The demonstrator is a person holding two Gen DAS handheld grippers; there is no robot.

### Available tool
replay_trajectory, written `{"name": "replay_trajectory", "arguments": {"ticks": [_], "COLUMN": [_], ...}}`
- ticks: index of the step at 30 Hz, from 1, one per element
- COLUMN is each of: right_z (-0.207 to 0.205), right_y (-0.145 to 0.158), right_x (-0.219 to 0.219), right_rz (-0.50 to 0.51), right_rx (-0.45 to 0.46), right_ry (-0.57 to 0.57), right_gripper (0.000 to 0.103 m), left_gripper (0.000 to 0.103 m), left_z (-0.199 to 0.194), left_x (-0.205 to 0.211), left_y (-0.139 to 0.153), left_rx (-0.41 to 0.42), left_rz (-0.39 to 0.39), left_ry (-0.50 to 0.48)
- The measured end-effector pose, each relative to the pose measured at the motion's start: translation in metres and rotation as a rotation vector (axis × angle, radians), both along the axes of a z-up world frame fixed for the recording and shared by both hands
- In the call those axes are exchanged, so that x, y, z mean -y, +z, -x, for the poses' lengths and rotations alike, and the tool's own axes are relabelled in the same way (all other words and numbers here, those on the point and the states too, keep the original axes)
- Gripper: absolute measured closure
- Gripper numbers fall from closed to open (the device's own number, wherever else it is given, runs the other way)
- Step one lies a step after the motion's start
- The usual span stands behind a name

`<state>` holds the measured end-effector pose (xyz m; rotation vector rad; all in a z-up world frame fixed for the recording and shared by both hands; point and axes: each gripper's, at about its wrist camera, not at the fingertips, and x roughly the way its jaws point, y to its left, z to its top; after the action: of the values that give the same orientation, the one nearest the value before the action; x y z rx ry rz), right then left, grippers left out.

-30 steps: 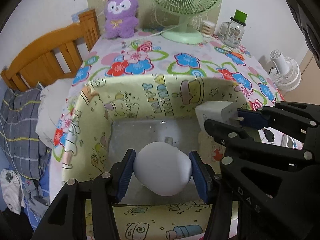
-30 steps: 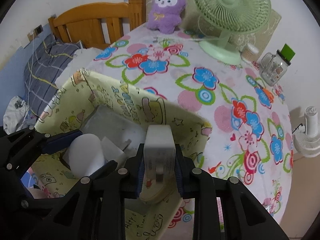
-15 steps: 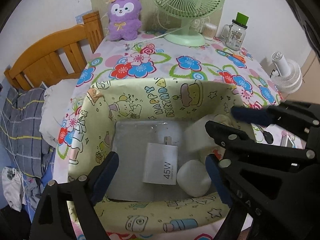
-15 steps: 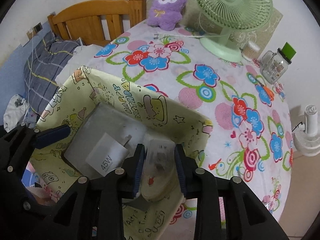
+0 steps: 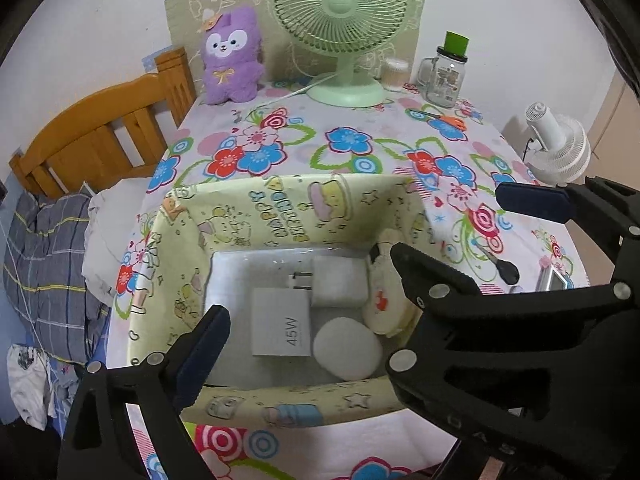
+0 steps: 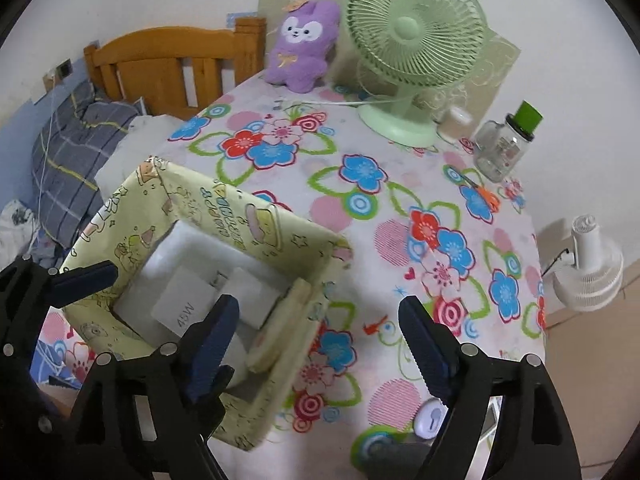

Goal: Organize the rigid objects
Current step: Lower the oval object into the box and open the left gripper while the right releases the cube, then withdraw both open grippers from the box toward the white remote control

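A yellow cartoon-print box (image 5: 280, 204) stands on the floral tablecloth. Inside it lie a white 45W charger (image 5: 282, 328), a second white charger (image 5: 340, 284), a white oval object (image 5: 347, 349) and a cream case (image 5: 390, 304) that leans on the right wall. My left gripper (image 5: 308, 344) hovers over the box's near edge, its jaws opening, the pads touching nothing. My right gripper (image 6: 320, 336) hangs above the box's right wall, its jaws also opening. The cream case (image 6: 280, 332) lies below its left finger, free of the pads. In the left wrist view, the right gripper (image 5: 464, 228) hides part of the box's right side.
At the table's back stand a green fan (image 5: 344, 32), a purple plush (image 5: 232, 56), a glass jar (image 5: 444, 76) and orange scissors (image 5: 448, 120). A black key (image 5: 504, 270) lies right of the box. A wooden bed frame (image 5: 100, 136) is at left and a white fan (image 5: 560, 148) at right.
The left gripper let the white oval object drop into the box, and the right gripper released the cream case there. Both opened wide and rose a little.
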<state>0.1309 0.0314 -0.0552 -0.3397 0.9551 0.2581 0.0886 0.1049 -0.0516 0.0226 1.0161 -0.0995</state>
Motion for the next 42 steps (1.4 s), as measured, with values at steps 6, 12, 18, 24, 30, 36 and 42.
{"name": "replay_trajectory", "arguments": {"ticks": [6, 12, 18, 24, 30, 36, 42], "right_z": [0.005, 0.01, 0.015, 0.019, 0.024, 0.028, 0.031], "right_y": [0.001, 0.002, 0.003, 0.004, 0.008, 0.008, 0.008], "right_x": [0.019, 0.036, 0.054, 0.071, 0.087, 0.106, 0.124], "right_rz": [-0.017, -0.027, -0.034, -0.043, -0.051, -0.067, -0.074], "right_rx": [0.002, 0.004, 0.01, 0.012, 0.024, 0.025, 0.029], "right_ry": [-0.02, -0.04, -0.057, -0.075, -0.094, -0.114, -0.13], "right_gripper": [0.019, 0.019, 0.019, 0.019, 0.019, 0.019, 0.019], "left_gripper": [0.007, 0.007, 0.007, 0.007, 0.007, 0.007, 0.007], "left_z": [0.004, 0.006, 0.008, 0.01, 0.013, 0.015, 0.018], "left_x": [0.018, 0.036, 0.053, 0.069, 0.085, 0.103, 0.119], "left_y": [0.001, 0.003, 0.004, 0.006, 0.01, 0.011, 0.01], "left_rx": [0.008, 0.014, 0.021, 0.023, 0.036, 0.043, 0.048], "left_rz": [-0.019, -0.031, -0.036, -0.046, -0.054, -0.074, -0.078], "left_ry": [-0.021, -0.041, -0.066, -0.087, -0.103, -0.121, -0.139]}}
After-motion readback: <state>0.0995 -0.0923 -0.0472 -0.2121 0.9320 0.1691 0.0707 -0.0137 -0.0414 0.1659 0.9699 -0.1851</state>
